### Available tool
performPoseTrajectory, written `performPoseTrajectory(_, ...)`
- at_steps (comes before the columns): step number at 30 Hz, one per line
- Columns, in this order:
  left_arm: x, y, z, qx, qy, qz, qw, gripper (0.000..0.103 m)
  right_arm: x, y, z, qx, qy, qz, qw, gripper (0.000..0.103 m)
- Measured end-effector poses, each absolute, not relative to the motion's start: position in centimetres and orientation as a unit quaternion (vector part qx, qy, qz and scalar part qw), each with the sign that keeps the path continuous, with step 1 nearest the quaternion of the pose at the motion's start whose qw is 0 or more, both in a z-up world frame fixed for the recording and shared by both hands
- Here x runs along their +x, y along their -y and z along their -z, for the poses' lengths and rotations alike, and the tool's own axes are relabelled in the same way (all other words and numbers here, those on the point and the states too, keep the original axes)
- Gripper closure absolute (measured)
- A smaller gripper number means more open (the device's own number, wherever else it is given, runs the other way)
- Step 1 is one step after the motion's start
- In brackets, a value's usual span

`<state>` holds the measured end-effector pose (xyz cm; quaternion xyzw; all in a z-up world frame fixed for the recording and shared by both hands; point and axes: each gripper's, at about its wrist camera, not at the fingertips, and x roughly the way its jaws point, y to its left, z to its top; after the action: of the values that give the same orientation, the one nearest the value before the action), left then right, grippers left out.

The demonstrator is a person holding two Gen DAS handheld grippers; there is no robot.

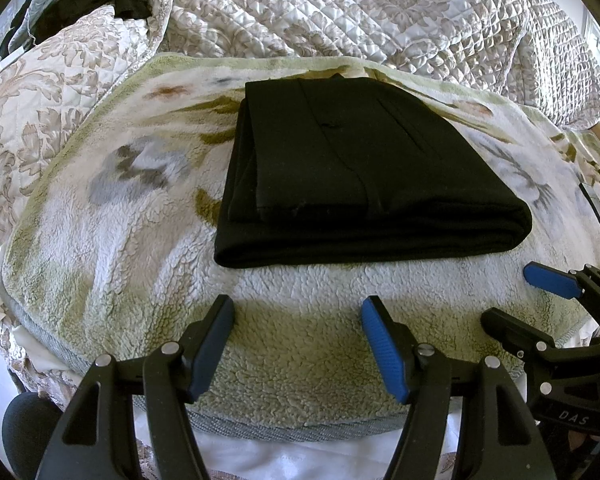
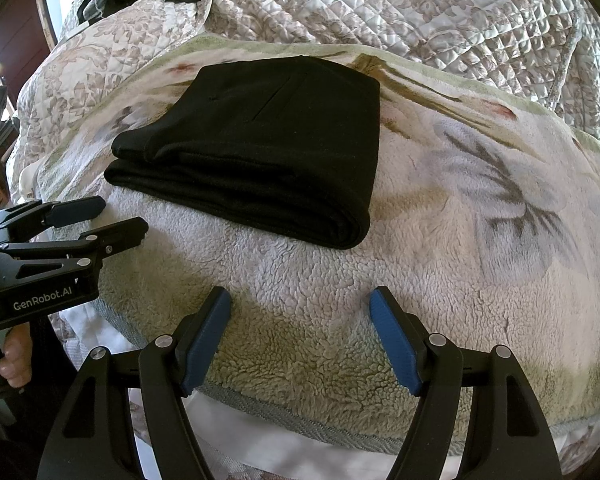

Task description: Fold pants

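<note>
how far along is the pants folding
Done, by the look of it: the pants lie as a compact folded stack on the fleece blanket. In hand: nothing; the left gripper and right gripper are open and off the cloth. Left: apparently nothing.

Read "GenRobot.AI" in white letters on the black body of the left gripper [image 2: 116, 216], seen from the right wrist view. Read "DAS" in pale letters on the black body of the right gripper [image 1: 516, 300], partly cut off, in the left wrist view.
</note>
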<state>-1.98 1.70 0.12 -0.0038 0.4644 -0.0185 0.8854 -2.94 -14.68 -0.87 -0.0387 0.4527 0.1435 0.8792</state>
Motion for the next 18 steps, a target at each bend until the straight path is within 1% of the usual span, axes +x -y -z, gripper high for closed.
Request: performPoseTrajectory(18, -2.09, -1.82, 0.09, -0.003, -0.466, 0.017, 0.885, 0.033, -2.96, 14.55, 0.97, -0.041, -0.453, -0.143, 0.879, 0.030)
